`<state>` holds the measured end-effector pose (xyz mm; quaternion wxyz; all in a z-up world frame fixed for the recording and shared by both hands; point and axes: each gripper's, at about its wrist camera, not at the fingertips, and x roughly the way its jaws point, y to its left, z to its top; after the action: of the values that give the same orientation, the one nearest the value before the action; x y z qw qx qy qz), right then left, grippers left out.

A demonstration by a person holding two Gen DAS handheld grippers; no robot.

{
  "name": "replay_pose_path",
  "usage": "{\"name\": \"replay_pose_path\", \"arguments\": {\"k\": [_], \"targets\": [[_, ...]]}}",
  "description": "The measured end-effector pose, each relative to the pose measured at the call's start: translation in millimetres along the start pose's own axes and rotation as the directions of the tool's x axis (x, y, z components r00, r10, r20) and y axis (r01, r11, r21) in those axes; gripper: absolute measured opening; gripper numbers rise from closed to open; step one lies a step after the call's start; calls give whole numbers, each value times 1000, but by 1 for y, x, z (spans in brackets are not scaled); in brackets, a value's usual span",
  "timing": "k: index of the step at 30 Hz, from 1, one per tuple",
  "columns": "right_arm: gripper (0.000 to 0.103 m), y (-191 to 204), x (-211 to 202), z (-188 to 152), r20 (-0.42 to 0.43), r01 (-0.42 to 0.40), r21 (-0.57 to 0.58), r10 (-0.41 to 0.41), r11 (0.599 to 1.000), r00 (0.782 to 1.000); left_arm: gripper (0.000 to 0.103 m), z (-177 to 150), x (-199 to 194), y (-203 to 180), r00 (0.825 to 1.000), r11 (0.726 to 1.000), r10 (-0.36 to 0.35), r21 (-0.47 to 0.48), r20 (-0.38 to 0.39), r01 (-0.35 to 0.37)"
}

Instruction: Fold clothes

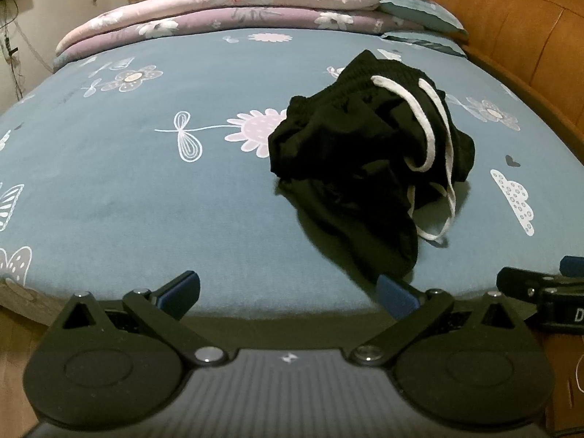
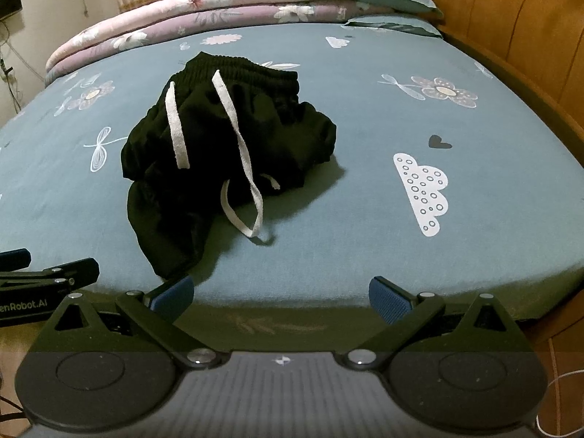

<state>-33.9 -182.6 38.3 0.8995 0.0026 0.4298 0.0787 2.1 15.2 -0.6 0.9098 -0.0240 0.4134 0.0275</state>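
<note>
Shorts heaped on the bed, both claws released.
The shorts lay crumpled mid-sheet; my left claw and right claw gaped empty at the near edge. I judged the drawstring might snag a finger.

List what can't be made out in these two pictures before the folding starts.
- Shorts: crumpled in both views, so leg openings and front or back stay hidden in their own folds.
- Drawstring: one end tucks under the black cloth.
- Left gripper: cut off by the right view's left edge.
- Right gripper: cut off by the left view's right edge.
</note>
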Motion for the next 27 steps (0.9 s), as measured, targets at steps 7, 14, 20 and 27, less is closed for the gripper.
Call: {"name": "replay_pose_path", "arguments": {"k": [7, 14, 20, 27], "targets": [[103, 1, 4, -1, -14, -6, -1, 6, 1000, 1000, 102, 0, 0, -3, 1000, 1000, -7, 5, 8, 7], [103, 5, 4, -1, -4, -3, -35, 3, 999, 1000, 102, 0, 2, -6, 1000, 1000, 2, 17, 11, -3], [103, 10, 5, -1, 7, 0, -74, 0, 997, 1000, 102, 0, 5, -6, 1000, 1000, 15, 14, 8, -15], [103, 9, 7, -1, 9, -9, -71, 10, 997, 1000, 102, 2, 10, -3, 1000, 1000, 23, 0, -1, -23]]}}
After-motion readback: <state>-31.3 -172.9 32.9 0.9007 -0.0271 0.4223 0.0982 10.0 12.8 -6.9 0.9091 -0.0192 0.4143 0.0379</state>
